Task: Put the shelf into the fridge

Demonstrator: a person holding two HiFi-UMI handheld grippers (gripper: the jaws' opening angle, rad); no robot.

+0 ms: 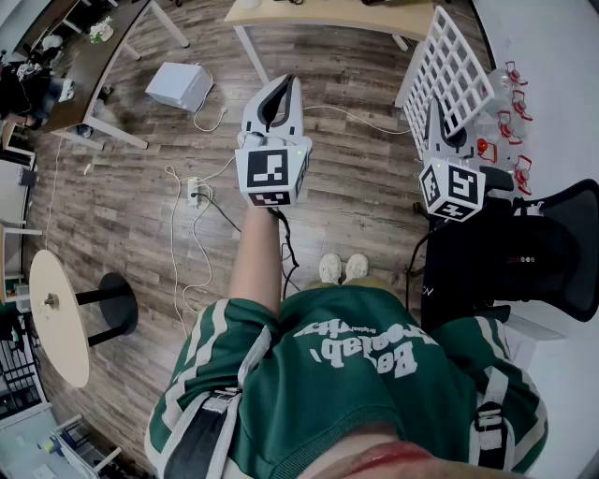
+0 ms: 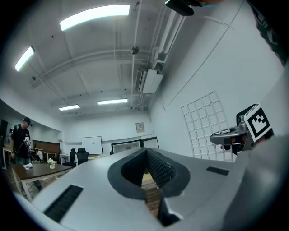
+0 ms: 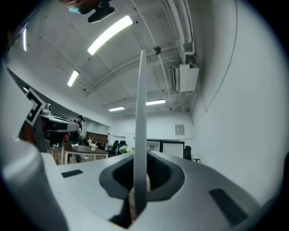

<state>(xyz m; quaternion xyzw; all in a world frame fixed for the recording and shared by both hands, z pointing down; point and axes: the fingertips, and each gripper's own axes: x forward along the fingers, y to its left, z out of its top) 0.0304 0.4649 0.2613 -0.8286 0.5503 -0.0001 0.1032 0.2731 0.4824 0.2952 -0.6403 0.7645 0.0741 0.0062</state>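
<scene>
Right gripper of mine is clamped on the lower edge of the shelf. That white wire grid stands upright, and in the right gripper view it runs as a thin edge-on strip straight up from between the jaws. Left gripper is pressed together on nothing, held out over the wood floor, well apart from the shelf.

So I judge the pick-up done and the whole placing left. No fridge shows in any view (the white surface at my right, with red-clipped containers on it, may be a counter, I cannot tell). I have yet to find the fridge, carry the shelf there, line it up and slide it in.

Around me are a black chair just beside my right side and below the shelf, and a table ahead. A white box sits on the floor, with a round table off to my left. Cables trail across the floor from a power strip towards my feet.

The cables and the chair are what I would count as in my way. The wide shelf could also catch the table leg, which is near its left edge. A person stands far off, seen in the left gripper view.
</scene>
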